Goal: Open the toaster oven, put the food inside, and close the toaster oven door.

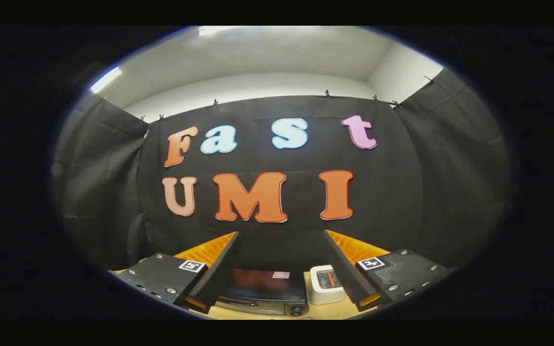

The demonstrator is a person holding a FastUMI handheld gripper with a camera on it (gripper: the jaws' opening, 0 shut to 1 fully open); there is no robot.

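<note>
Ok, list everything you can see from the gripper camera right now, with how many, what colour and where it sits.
toaster oven: one, black with a dark glass door, on the table beyond the fingers, seen in the gap between them; door looks closed.
small white appliance: one, white with a reddish-orange inset, on the table just beside the toaster oven, next to the right-hand finger.
table: one, light tan, under both appliances.
booth wall: black cloth, behind the table, clipped along its top edge.
room wall and ceiling: white, above the cloth.
gripper: one, fingers spread wide apart, holding nothing, raised above and short of the toaster oven.
</note>
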